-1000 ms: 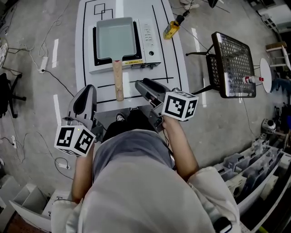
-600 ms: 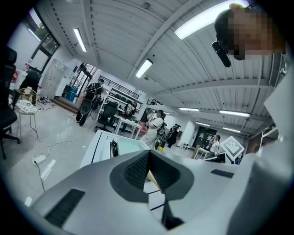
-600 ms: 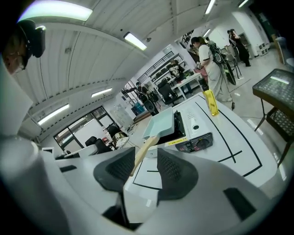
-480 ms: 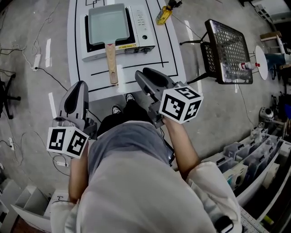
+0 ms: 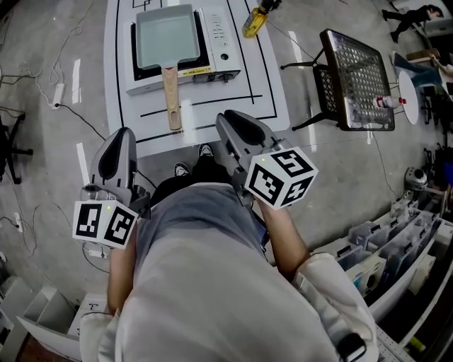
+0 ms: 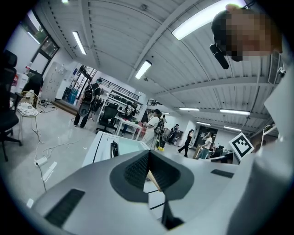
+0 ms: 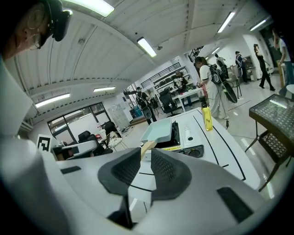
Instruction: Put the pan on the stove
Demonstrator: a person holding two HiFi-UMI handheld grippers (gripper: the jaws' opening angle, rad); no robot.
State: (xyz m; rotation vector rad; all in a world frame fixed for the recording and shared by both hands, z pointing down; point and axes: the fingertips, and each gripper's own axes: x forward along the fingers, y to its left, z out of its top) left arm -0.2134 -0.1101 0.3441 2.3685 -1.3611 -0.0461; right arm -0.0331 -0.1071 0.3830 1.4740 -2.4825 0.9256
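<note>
Left gripper (image 5: 119, 138): low by the table's near left corner; pad tips meet, nothing clamped.
Right gripper (image 5: 233, 121): over the near table edge; its jaws have just been closing and stand a narrow slit apart, with nothing between them (a light wooden handle (image 7: 147, 146) shows only beyond the gap).
Long white table (image 5: 212, 117): marked with black lines, standing on a grey concrete floor (image 5: 42, 92).
Pale teal rectangular pan (image 5: 166, 34): sits on the white portable stove (image 5: 221, 42); its long axis runs along the table's length, and the handle points back at the person, overhanging the stove's near edge.
Farther off: a yellow bottle (image 5: 256, 21) past the stove's right end; a black mesh-topped stand (image 5: 357, 78) right of the table.
View against view: only the gripper views show ceiling strip lights (image 7: 147, 47) and distant people; only the head view shows loose floor cables (image 5: 85, 120).
</note>
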